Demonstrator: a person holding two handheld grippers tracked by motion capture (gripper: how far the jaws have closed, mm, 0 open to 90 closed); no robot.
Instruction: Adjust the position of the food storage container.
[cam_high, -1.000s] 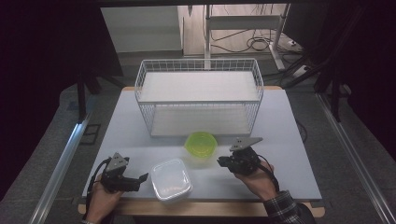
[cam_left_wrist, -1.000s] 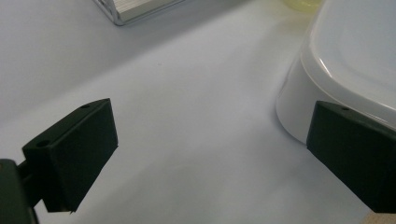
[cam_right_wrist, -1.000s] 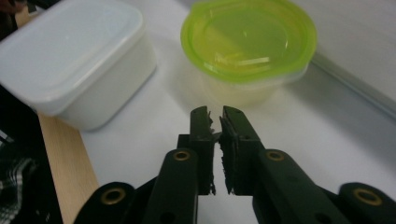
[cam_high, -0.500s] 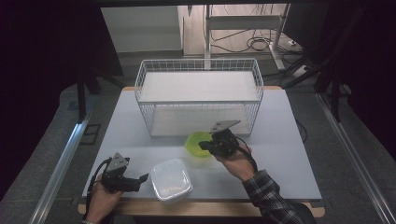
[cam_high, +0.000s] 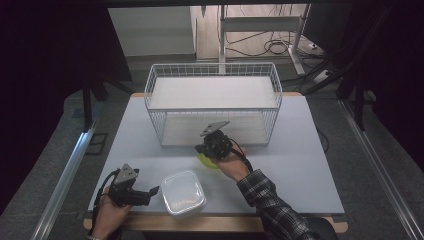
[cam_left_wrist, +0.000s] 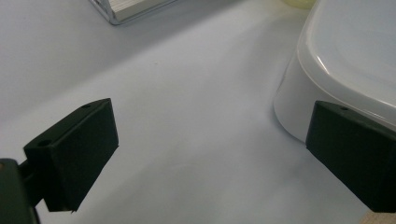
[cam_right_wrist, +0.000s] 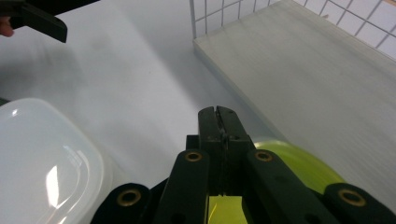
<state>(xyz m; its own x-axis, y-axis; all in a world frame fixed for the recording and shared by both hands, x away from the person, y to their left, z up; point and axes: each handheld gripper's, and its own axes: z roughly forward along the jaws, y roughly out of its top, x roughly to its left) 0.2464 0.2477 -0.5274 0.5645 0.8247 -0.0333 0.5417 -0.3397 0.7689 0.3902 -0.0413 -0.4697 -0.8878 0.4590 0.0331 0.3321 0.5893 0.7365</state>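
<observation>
two grippers work over a pale grey table (cam_high: 310, 165), and the biggest thing on it is a white wire basket (cam_high: 212, 107) that stands at the far middle, its floor a pale board seen through the mesh in the right gripper view (cam_right_wrist: 327, 79).

next in size is a white lidded container (cam_high: 183, 193) near the front edge, left of the middle. in the left gripper view its rounded side and lid (cam_left_wrist: 345, 60) fill the upper right, and one black jaw stands just in front of its wall; whether that jaw touches it cannot be told.

the left gripper (cam_high: 150, 192) lies low at the front left in a hand (cam_high: 107, 217), just beside the container. its jaws are spread wide with bare table between them and nothing pinched (cam_left_wrist: 210, 154).

the right gripper (cam_high: 202, 148) is out over the table just in front of the basket's near wall, carried by a hand with a plaid sleeve (cam_high: 272, 210). its jaws are pressed together on the rim of a lime green bowl (cam_high: 207, 161), which shows as a green edge under the gripper. in the right gripper view the bowl (cam_right_wrist: 299, 165) curves out to the right below the closed jaws, with a strip of green between the jaw arms. the bowl sits between the basket and the container.
</observation>
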